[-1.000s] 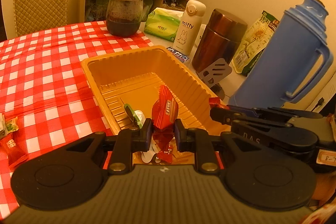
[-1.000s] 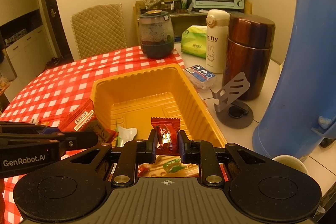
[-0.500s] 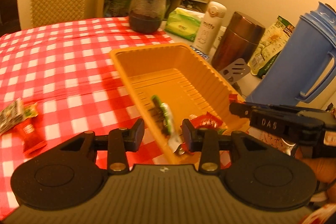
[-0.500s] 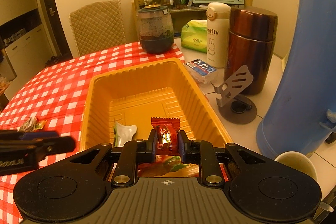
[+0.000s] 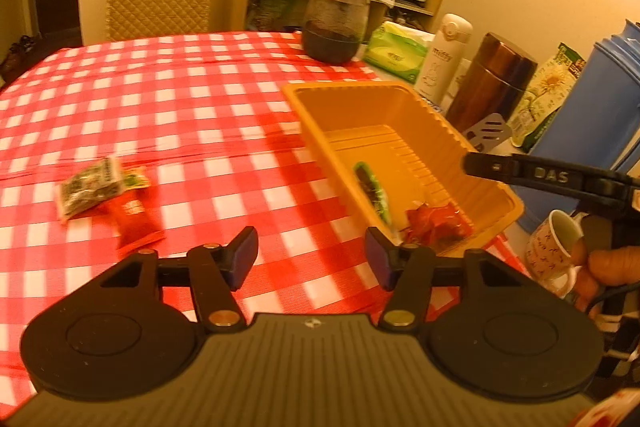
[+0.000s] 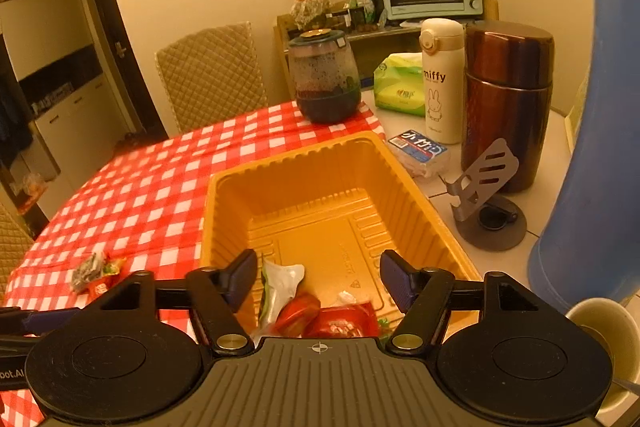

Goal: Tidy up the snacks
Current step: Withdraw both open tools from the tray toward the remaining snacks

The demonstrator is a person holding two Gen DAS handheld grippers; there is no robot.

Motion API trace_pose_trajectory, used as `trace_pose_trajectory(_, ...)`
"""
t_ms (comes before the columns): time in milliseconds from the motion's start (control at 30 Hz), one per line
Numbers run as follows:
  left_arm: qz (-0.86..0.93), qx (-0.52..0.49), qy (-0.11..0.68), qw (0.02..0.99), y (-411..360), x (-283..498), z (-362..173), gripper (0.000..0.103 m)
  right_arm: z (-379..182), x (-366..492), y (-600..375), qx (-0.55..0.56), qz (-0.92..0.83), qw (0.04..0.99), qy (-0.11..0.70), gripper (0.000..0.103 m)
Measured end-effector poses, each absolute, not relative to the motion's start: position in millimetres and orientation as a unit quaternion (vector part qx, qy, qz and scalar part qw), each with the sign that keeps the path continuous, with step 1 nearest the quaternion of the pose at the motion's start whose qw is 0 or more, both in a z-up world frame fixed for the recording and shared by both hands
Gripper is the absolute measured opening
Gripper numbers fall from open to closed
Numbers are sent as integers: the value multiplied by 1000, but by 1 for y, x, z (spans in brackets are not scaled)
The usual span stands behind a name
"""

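Released red snack (image 6: pixel 340 321) below right hand-held gripper (image 6: pixel 318 277)

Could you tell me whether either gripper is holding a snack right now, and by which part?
Nothing is held: the left gripper and right gripper are both open and empty.

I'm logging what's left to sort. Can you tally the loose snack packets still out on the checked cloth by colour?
Dark packet with a green packet end showing beside it: 1 dark, 1 green
Red packet: 1
Total on the tablecloth: 3, though blur makes the green one uncertain. The yellow tray holds others, not counted.
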State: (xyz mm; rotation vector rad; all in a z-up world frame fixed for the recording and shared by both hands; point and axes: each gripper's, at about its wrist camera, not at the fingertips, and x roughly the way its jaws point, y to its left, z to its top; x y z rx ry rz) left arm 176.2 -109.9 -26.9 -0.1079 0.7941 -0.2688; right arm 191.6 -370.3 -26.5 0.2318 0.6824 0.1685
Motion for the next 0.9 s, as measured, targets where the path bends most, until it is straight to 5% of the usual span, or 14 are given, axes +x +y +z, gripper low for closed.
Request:
trace_pose_trajectory(467,-94,-49,372,922,-67,123,-2,77,-11,113,-349,131,67,922,358,67)
trace_pose_trajectory(900,-60,-64,352,932,-26,68,21,83,19,62,-295,115,105,924,349,74)
